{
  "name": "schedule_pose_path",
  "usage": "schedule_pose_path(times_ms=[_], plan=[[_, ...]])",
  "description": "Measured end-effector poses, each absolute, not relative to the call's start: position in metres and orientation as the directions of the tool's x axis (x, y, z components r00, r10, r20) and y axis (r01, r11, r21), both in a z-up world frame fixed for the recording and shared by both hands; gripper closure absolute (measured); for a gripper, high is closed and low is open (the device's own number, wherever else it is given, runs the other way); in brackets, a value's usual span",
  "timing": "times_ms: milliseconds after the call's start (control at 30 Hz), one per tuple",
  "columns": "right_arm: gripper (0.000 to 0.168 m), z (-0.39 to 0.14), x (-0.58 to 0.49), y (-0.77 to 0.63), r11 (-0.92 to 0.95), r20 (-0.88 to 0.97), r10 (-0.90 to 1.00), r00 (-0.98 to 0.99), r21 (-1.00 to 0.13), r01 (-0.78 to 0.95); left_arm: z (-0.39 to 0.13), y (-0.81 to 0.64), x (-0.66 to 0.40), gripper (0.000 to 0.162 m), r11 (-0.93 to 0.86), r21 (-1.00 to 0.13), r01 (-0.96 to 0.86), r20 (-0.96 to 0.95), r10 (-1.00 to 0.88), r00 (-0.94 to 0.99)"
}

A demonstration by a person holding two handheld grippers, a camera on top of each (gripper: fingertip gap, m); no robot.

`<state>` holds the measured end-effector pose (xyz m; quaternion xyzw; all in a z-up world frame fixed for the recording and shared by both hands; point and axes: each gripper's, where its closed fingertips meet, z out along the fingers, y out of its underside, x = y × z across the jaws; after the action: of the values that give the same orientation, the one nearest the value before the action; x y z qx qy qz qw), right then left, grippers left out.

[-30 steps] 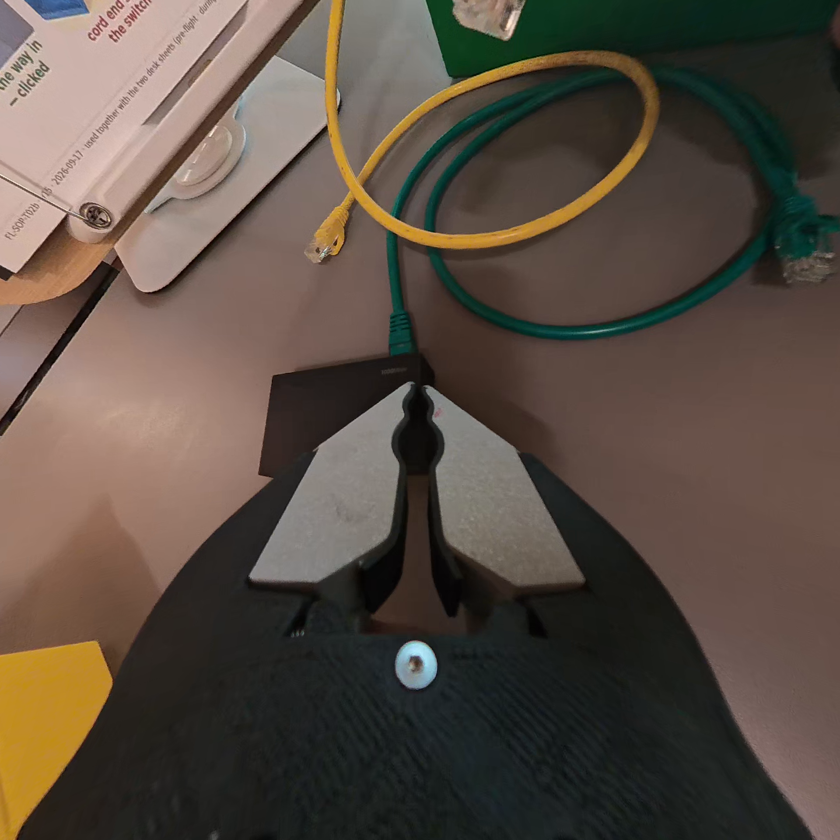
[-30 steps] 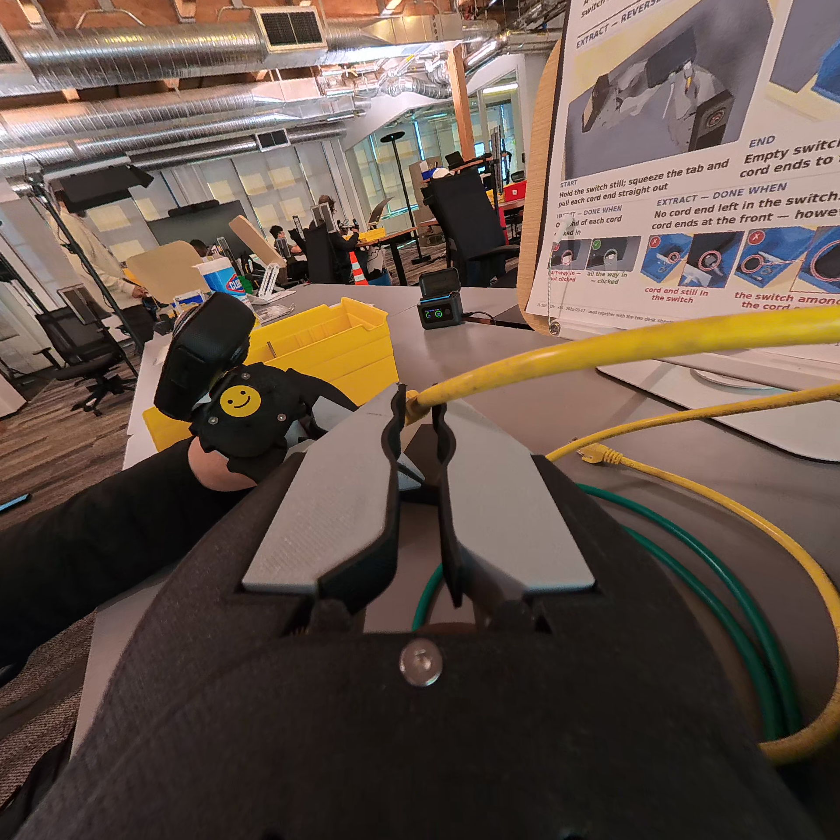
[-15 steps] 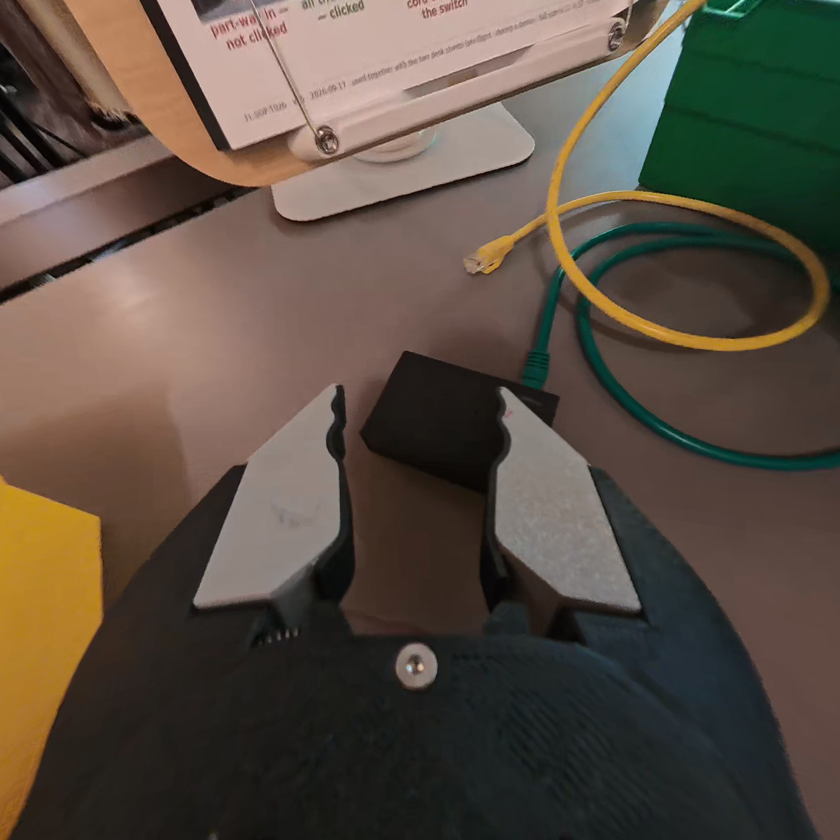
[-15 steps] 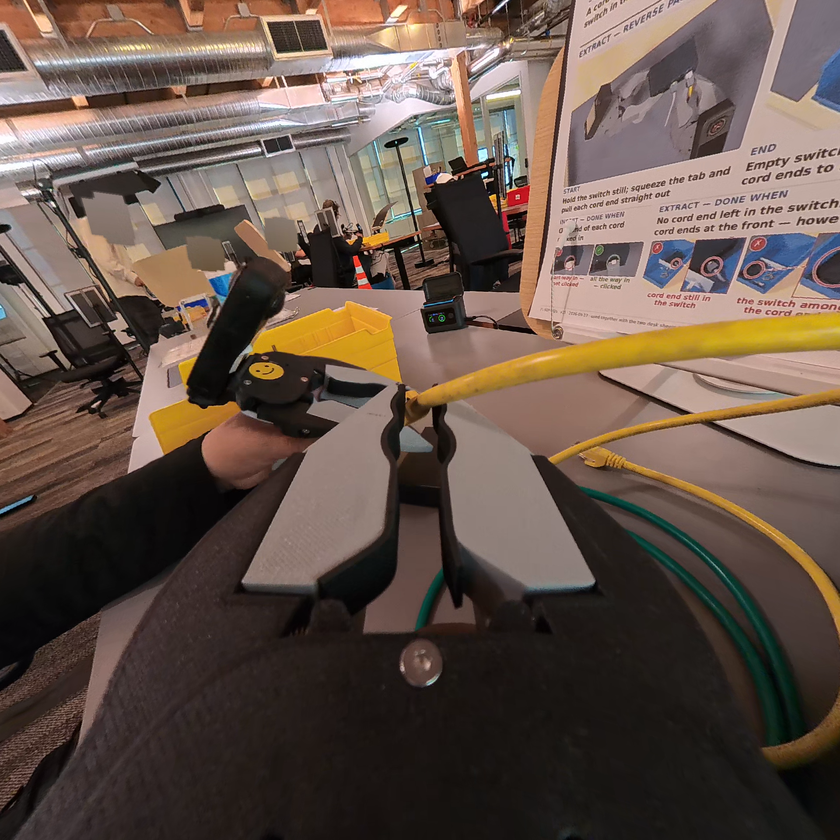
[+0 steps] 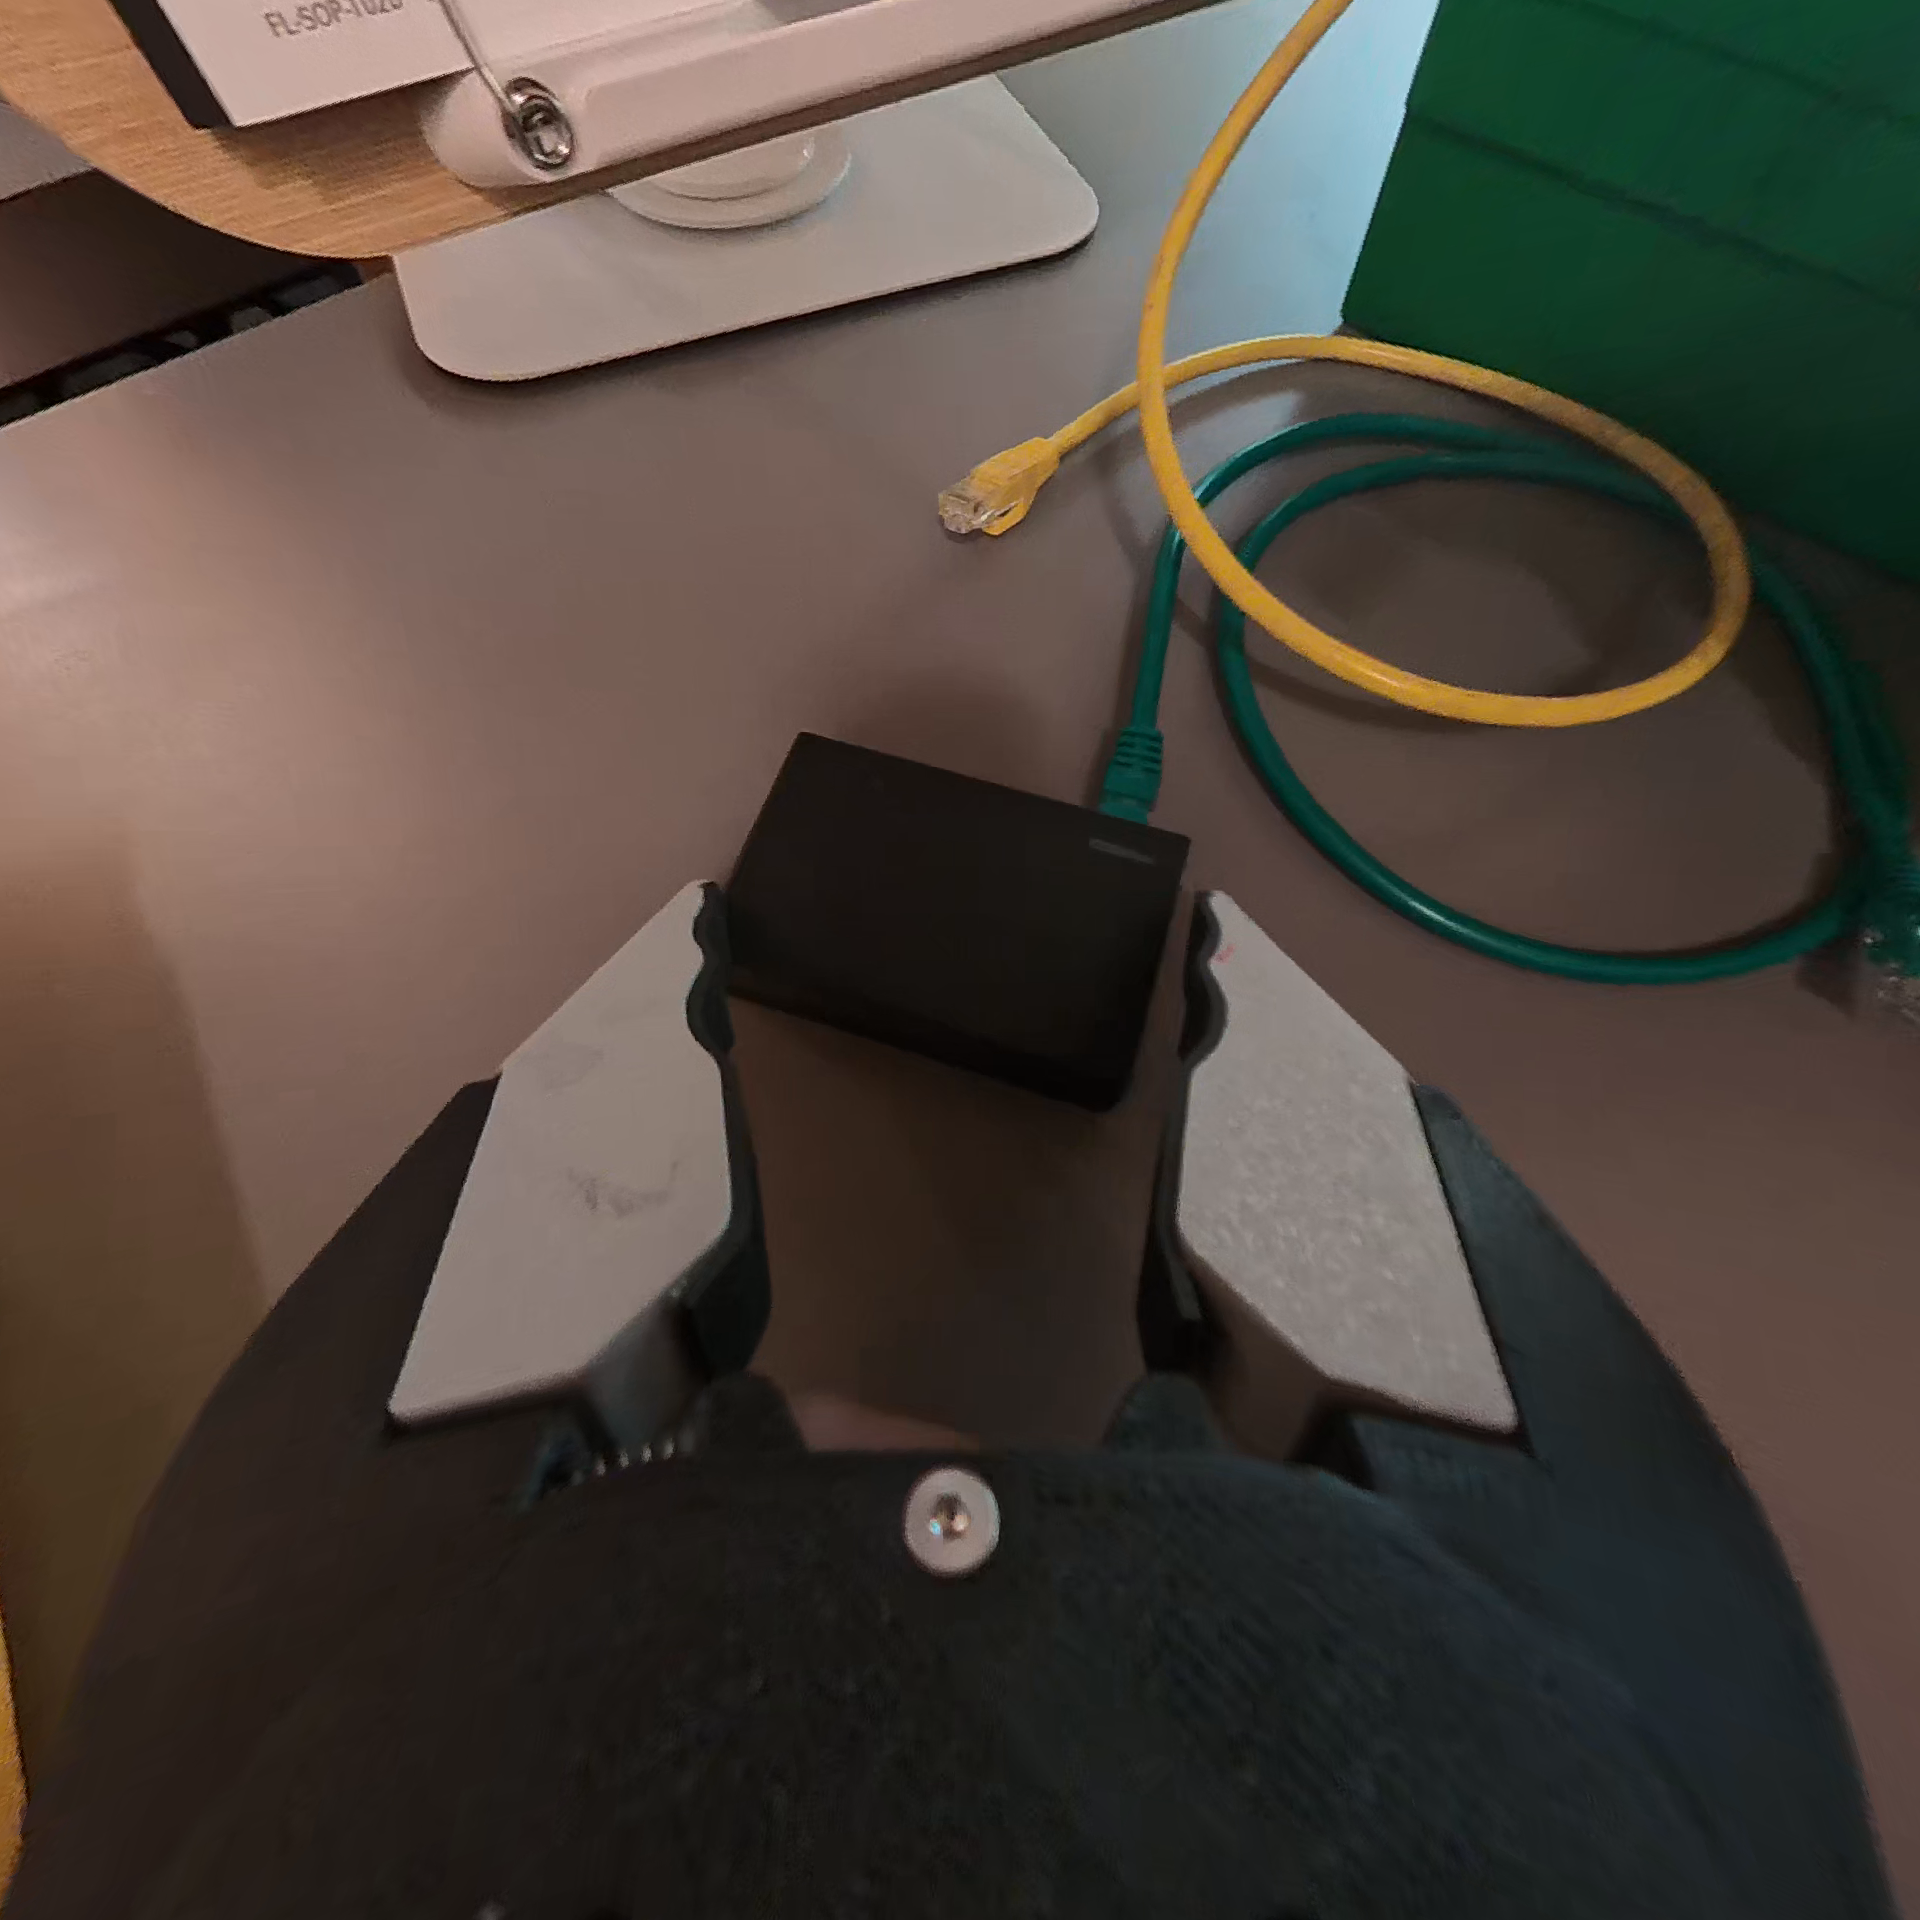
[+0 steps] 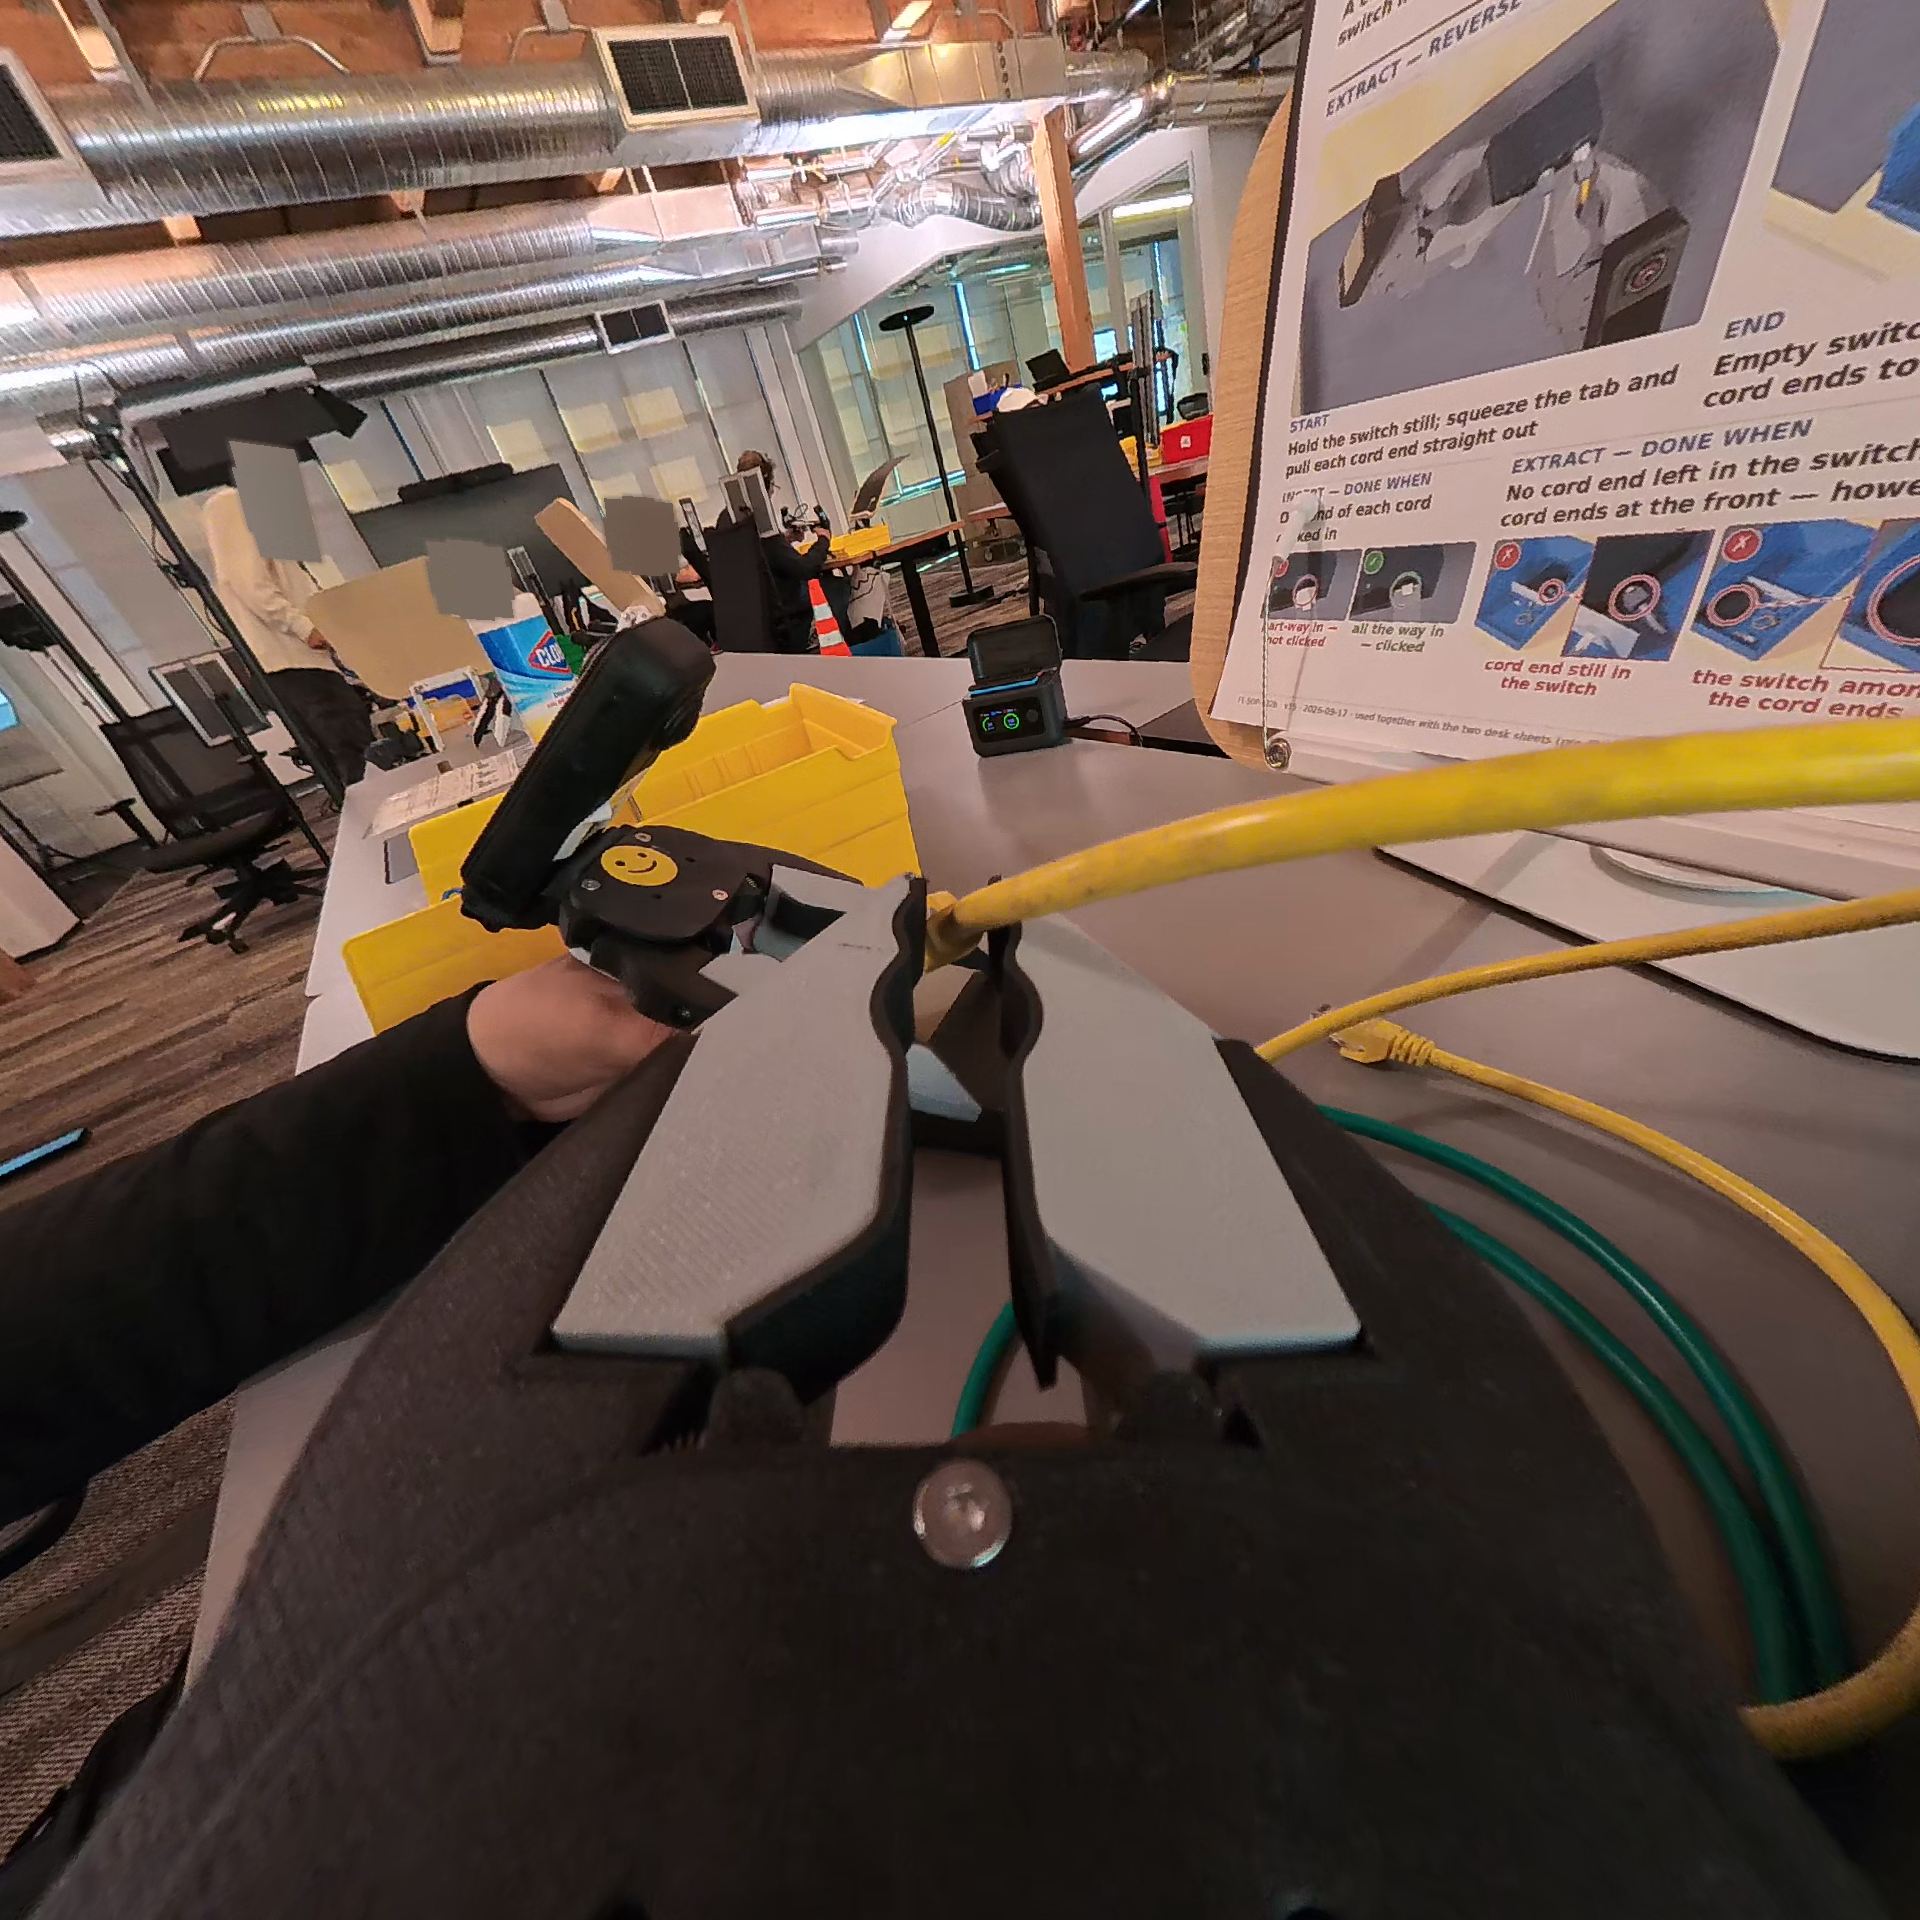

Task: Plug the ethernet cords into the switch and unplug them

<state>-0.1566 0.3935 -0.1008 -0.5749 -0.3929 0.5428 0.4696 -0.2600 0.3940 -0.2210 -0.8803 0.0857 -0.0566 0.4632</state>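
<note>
Leftmost, the left gripper (image 5: 951, 977) stands wide open, its fingertips flanking the small black rectangular plastic switch (image 5: 956, 920) on the grey table (image 5: 416, 675). Light and smooth, the switch would likely slide unless pinched across its short sides. A green ethernet cord (image 5: 1132, 764) is plugged into its far edge. Rightward, the right gripper (image 6: 956, 940) is clamped on the limp yellow ethernet cord (image 6: 1351, 805) near its end; holding at the stiff plug suits insertion best.

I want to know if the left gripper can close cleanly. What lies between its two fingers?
In the left wrist view, the near end of the black switch sits between the open left gripper fingers; behind it, only bare table.
</note>
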Motion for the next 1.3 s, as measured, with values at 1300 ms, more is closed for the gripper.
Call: schedule_pose_path(times_ms=[1300], plan=[[0.161,-0.101,-0.157,0.394,-0.273,-0.279,0.956,0.095,-0.96,-0.065,-0.247,0.395,-0.26,0.063,-0.624,-0.718,-0.309,0.009,-0.451,0.892]])
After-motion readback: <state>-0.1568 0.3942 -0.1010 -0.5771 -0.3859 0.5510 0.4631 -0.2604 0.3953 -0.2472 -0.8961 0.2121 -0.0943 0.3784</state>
